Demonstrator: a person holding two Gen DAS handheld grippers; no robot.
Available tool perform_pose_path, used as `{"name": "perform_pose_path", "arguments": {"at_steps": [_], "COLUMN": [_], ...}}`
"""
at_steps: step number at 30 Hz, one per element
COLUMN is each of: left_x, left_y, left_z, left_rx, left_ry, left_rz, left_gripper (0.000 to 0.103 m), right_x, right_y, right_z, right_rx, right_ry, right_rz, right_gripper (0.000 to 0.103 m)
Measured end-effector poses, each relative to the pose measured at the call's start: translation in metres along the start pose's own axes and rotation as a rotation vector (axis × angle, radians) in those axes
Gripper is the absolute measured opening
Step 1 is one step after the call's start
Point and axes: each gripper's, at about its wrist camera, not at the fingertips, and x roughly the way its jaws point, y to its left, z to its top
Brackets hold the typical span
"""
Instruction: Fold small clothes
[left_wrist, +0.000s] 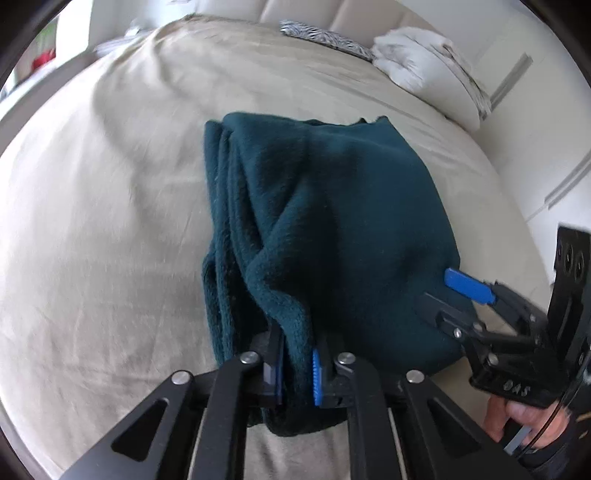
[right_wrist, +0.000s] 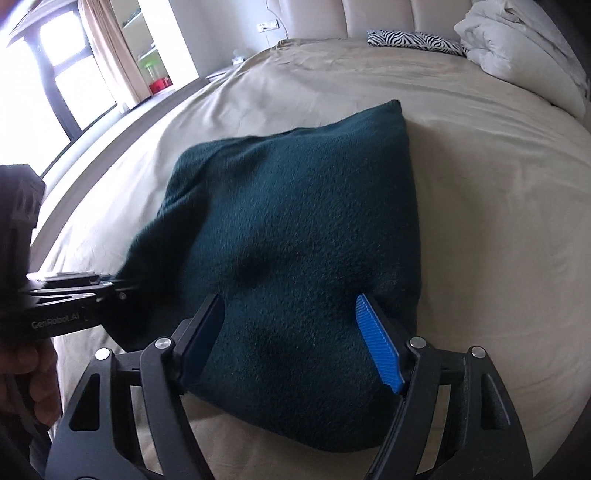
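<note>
A dark teal fleece garment (left_wrist: 332, 221) lies folded on the beige bed (left_wrist: 92, 221). My left gripper (left_wrist: 297, 373) is shut on the garment's near left edge, with bunched layers between its blue pads. My right gripper (right_wrist: 291, 332) is open, its fingers spread either side of the garment's (right_wrist: 295, 229) near edge, one blue pad (right_wrist: 376, 343) showing. In the left wrist view the right gripper (left_wrist: 454, 291) comes in from the right, open over the garment's right corner. The left gripper's body (right_wrist: 74, 306) shows at the left of the right wrist view, its fingertips hidden by cloth.
A white duvet (right_wrist: 524, 48) is piled at the bed's far right, beside a zebra-print cloth (right_wrist: 413, 38). A padded headboard (right_wrist: 314, 18) stands behind. A window with curtains (right_wrist: 92, 55) is at the left, beyond the bed's left edge.
</note>
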Motion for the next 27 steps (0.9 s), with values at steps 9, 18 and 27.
{"name": "perform_pose_path", "arguments": {"at_steps": [9,18,27], "left_x": [-0.015,-0.013,-0.003], "left_y": [0.009,0.021,0.021], "left_z": [0.004,0.003,-0.003], "left_rx": [0.009,-0.007,-0.009], "left_ry": [-0.025,-0.010,-0.011], "left_rz": [-0.003,-0.006,0.012], "left_gripper": [0.010,0.008,0.012], "right_x": [0.006,0.016,0.010], "right_y": [0.026,0.052,0.027], "right_z": [0.001,-0.001,0.006], "right_rx": [-0.048,-0.062,0.042], "right_ry": [0.050,0.078,0.075], "right_rz": [0.018,0.043,0.165], "right_gripper": [0.047,0.045,0.045]}}
